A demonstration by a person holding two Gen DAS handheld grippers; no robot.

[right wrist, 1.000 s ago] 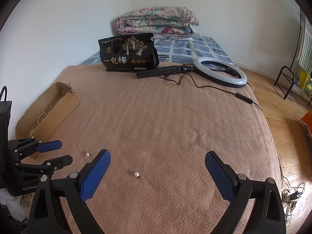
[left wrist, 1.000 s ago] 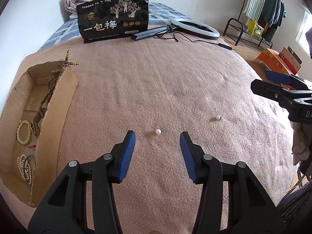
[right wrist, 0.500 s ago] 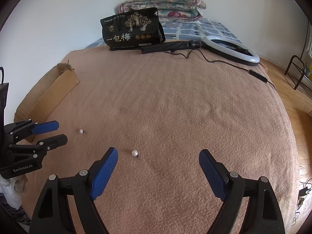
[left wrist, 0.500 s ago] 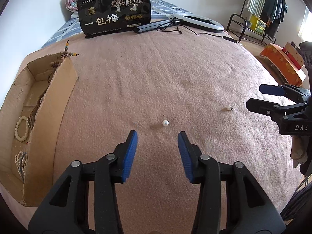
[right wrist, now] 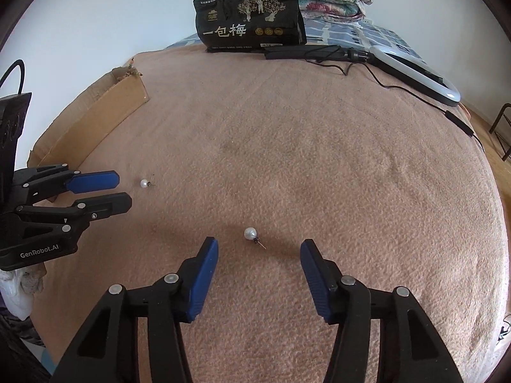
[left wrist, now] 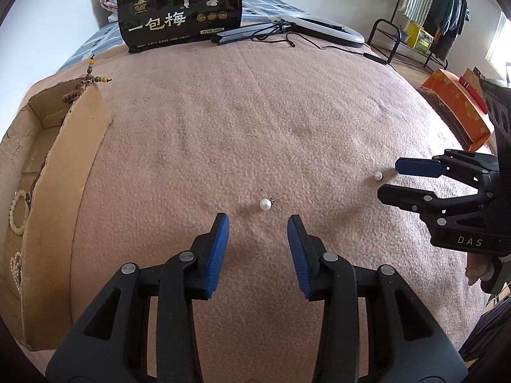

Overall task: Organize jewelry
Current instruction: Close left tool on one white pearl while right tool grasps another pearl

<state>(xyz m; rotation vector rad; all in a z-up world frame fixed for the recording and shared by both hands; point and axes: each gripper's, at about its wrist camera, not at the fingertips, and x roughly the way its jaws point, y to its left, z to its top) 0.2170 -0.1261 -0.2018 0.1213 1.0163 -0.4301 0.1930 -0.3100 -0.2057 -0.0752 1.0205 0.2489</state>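
- Left wrist view: my left gripper (left wrist: 258,223) hangs just above the pink blanket (left wrist: 255,121) with its jaws apart and nothing between them. A pearl stud earring (left wrist: 265,204) lies just ahead of the tips, centred on the gap, post pointing right. A second pearl earring (left wrist: 378,176) lies near my right gripper (left wrist: 391,178), which enters from the right edge. The cardboard box (left wrist: 64,172) sits at the left with bead bracelets (left wrist: 17,204) inside and a bead string (left wrist: 91,73) draped over its far corner.
- Right wrist view: my right gripper (right wrist: 259,249) is spread wide and empty. Its pearl earring (right wrist: 250,233) lies touching the blanket, between the tips and slightly ahead, with the post angled toward me.
- Risk: each pearl is small, round and smooth, so off-centre closing could squirt it out sideways.
- Risk: the soft pile may let a pearl sink, or the post may snag fibres on lifting.
- Risk: pads pressing into the blanket could pinch fabric instead.
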